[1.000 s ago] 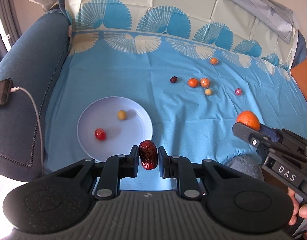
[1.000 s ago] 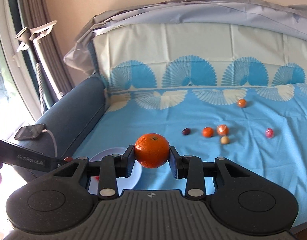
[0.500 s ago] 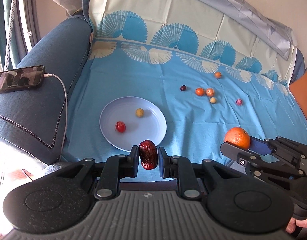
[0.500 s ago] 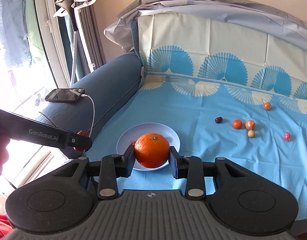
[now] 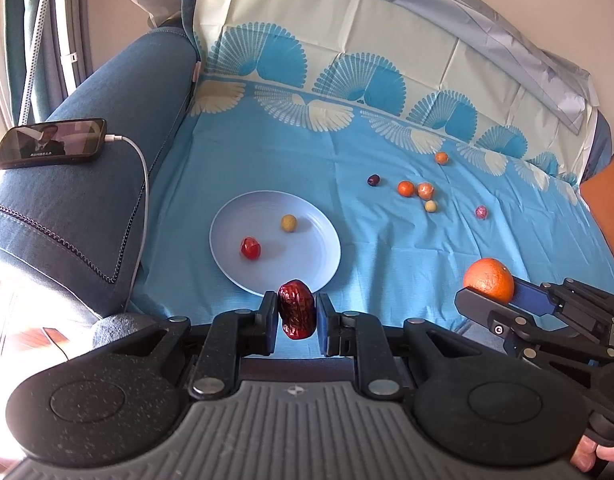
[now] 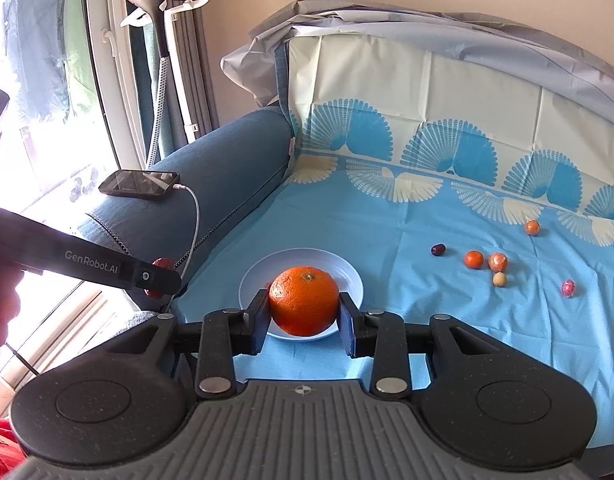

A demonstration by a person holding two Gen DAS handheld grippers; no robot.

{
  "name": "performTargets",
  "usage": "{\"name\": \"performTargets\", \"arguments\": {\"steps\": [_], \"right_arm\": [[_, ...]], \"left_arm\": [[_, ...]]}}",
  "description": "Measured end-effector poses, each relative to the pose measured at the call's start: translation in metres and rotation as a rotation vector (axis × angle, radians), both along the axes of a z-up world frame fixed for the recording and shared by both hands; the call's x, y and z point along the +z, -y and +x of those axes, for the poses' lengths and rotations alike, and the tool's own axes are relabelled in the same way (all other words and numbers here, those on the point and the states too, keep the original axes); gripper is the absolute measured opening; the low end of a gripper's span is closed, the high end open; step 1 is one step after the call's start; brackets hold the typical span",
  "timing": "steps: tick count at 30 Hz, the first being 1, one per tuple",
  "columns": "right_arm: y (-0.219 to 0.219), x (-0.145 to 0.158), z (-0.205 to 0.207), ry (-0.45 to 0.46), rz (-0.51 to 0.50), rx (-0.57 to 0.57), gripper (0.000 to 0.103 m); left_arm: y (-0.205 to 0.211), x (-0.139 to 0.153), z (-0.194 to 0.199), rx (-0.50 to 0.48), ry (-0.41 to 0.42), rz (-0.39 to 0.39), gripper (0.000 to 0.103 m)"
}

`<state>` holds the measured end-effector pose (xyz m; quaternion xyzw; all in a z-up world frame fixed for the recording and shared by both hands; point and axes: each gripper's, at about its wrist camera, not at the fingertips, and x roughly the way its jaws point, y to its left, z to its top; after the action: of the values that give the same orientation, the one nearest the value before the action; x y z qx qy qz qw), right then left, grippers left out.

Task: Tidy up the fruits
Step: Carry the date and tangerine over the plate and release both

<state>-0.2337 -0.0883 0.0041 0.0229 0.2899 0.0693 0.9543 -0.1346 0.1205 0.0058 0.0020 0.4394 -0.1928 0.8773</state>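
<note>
The left tongs [image 5: 297, 316] clenched a wrinkled red date [image 5: 296, 314] just short of the near rim of a white plate [image 5: 307, 264], while the right tongs [image 6: 303, 320] gripped an orange [image 6: 303, 301] in front of the same plate. A red cherry tomato [image 5: 250, 248] and a small yellow fruit [image 5: 289, 223] lay on the plate. Six more small fruits sat scattered on the blue sofa cover [image 5: 387, 264] beyond. A charging phone [image 5: 53, 148] rested on the armrest.
</note>
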Motion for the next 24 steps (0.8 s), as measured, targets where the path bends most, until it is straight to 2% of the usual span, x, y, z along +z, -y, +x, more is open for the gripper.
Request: {"name": "performTargets", "arguments": {"steps": [14, 24], "right_arm": [[-0.003, -0.006, 0.010, -0.016, -0.011, -0.005, 0.037], [-0.003, -0.014, 0.032, -0.026, -0.003, -0.026, 0.037]], "left_arm": [[-0.006, -0.002, 0.011, 0.021, -0.003, -0.003, 0.021], [-0.008, -0.004, 0.036, 0.035, -0.001, -0.005, 0.021]]}}
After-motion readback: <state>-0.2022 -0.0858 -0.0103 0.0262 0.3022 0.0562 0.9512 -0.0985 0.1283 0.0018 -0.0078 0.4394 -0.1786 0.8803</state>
